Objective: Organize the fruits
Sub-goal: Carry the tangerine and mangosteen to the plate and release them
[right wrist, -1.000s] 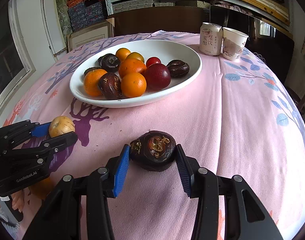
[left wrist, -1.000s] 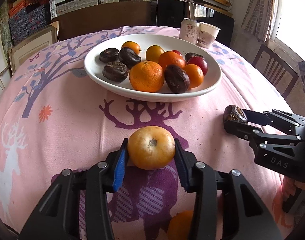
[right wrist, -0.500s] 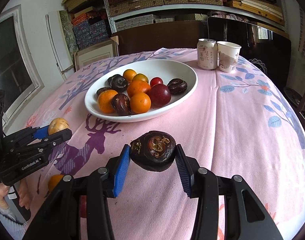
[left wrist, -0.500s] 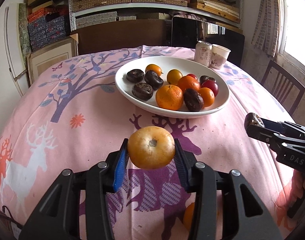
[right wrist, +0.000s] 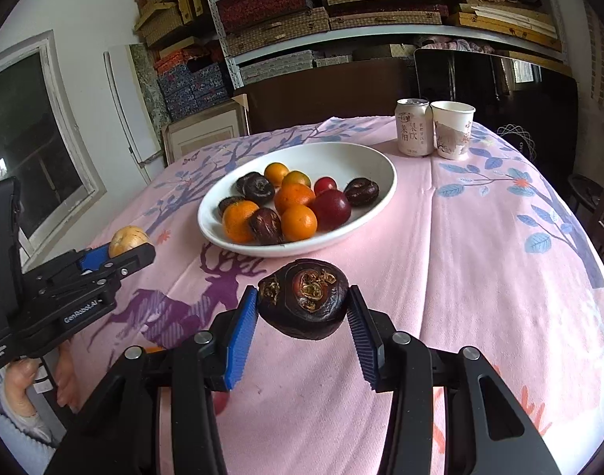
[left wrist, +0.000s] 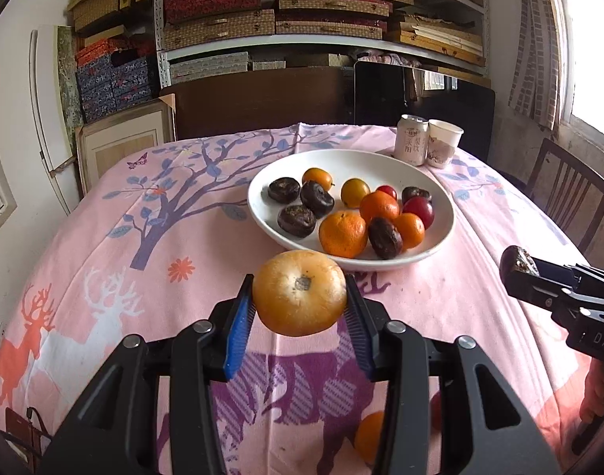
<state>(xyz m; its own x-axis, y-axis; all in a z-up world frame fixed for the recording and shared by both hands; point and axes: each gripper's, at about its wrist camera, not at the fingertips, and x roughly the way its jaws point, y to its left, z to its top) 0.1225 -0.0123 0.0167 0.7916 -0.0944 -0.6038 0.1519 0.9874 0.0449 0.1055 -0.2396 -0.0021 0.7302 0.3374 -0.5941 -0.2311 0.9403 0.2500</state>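
two grippers, one fruit each

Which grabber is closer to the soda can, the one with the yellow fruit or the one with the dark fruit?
Probably right. The right gripper, with the dark fruit, is on the can's side of the plate. The left gripper, with the yellow fruit, is across the plate.

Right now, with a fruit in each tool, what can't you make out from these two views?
- Fruit on the cloth under the left tool: left wrist view shows only an orange piece between the finger arms; the rest is hidden.
- Dark fruit in the right tool: left wrist view shows just its tip; the frame edge cuts the tool.
- Can lettering: too small to read.
- White bowl: front fruits hide those behind.
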